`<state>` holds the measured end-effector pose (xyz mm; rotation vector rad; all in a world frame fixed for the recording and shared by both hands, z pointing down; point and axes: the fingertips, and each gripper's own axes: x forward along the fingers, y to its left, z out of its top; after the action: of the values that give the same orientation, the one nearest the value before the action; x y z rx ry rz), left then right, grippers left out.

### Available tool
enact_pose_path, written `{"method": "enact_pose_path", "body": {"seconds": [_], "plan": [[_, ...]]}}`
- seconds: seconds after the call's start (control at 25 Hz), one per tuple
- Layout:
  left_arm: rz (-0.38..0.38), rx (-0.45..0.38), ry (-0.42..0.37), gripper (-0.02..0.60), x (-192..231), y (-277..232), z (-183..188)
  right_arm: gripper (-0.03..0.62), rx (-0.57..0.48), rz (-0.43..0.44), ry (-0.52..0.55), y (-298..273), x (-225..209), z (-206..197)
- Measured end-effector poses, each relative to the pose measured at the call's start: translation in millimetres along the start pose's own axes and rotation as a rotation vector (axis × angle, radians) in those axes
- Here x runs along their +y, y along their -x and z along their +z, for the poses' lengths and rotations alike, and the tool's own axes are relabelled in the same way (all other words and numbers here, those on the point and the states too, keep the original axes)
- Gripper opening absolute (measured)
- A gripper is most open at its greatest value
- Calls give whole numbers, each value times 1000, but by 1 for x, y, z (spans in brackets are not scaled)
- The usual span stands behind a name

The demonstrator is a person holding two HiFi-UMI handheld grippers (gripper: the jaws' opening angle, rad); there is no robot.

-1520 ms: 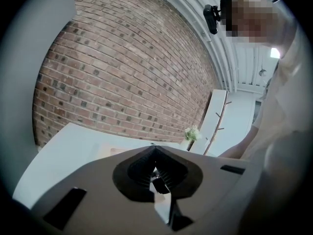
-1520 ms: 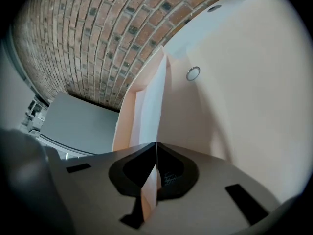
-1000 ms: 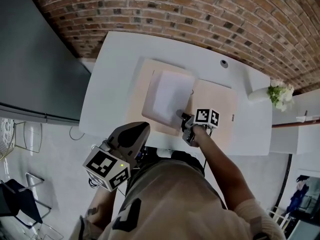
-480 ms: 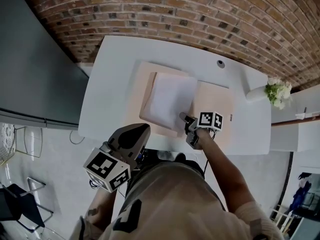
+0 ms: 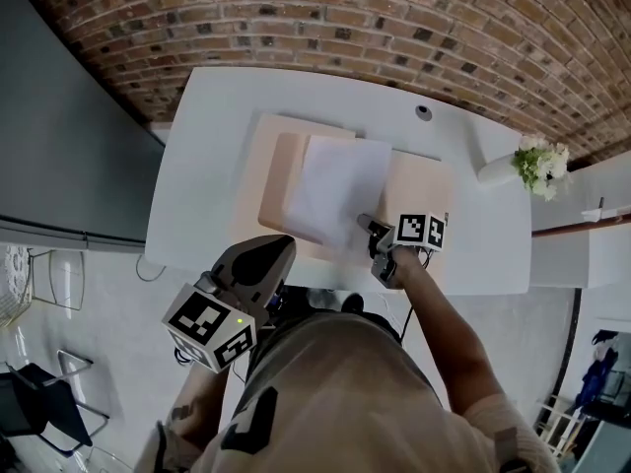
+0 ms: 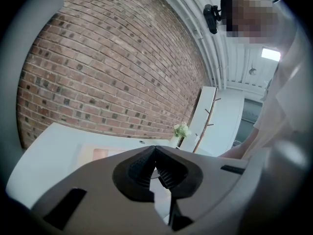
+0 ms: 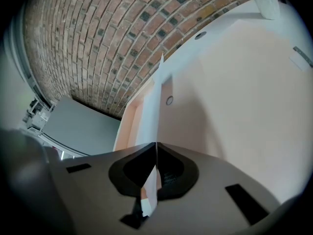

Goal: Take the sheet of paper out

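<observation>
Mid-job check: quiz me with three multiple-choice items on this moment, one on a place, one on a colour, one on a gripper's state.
1. In the head view, the flowers are at which part of the table?
A: left end. B: right end. C: middle.
2. What colour is the open folder?
A: blue. B: black. C: pale peach.
3. The right gripper is:
A: shut on the sheet of paper. B: open above it. C: shut and empty.

Answers:
1 B: they sit by the table's right end.
2 C: its bare flap shows peach.
3 A: the right gripper view shows the sheet's edge pinched.
</observation>
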<state>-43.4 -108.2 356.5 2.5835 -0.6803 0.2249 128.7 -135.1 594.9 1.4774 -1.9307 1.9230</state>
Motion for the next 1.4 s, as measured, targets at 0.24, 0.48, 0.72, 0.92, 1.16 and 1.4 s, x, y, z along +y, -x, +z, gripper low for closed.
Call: {"method": "enact_pose_path", "body": {"seconds": [0.24, 0.48, 0.72, 0.92, 1.16, 1.4], "plan": [[14, -6, -10, 14, -13, -9, 3, 25, 17, -8, 27, 21, -11, 2], [26, 1, -19, 14, -29, -17, 1, 25, 30, -1, 51, 36, -19, 1], [21, 8, -33, 14, -42, -28, 1, 25, 19, 4, 82, 55, -24, 6], [17, 6, -45, 14, -52, -36, 3, 25, 7, 27, 92, 71, -25, 9], [34, 11, -50, 14, -61, -40, 2, 25, -1, 61, 116, 88, -20, 11], [47, 6, -53, 14, -72, -47, 3, 25, 1, 100, 156, 104, -13, 10]]}}
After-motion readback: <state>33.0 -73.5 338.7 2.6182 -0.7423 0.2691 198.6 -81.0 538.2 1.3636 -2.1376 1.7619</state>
